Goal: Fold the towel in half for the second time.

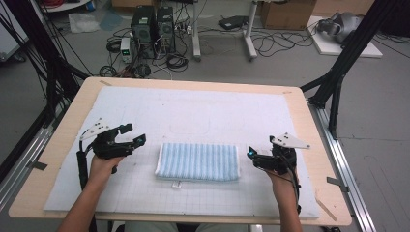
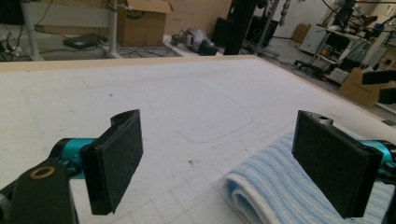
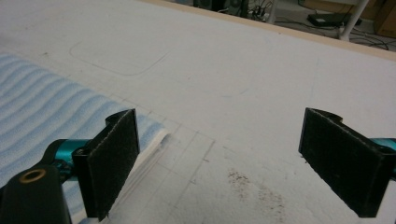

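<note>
A white padded mat with a faint printed grid (image 1: 193,116) covers the pale wooden table (image 1: 314,145), and beyond it the grey floor carries cables, computer towers and cardboard boxes. Nearest the person, both hands hold their tools low over the mat: the left gripper (image 1: 133,135) and the right gripper (image 1: 251,153) each have their jaws spread wide with nothing between them. Between the two lies the folded blue-and-white striped terry towel (image 1: 198,162), flat and squared, with a small white tag at its near edge. In the left gripper view the towel's folded end (image 2: 261,186) sits just beside the black pad (image 2: 336,170) on the right of that view; in the right gripper view its other end (image 3: 56,116) lies behind the pad on the left (image 3: 112,158). The step looks like taking hold of the two short ends. To do it well, I would lower each inner finger under all layers at a corner, close evenly, and lift both sides together so the fold stays aligned. Farther off, a rounded outline drawn on the mat (image 1: 189,124) lies just past the towel.
</note>
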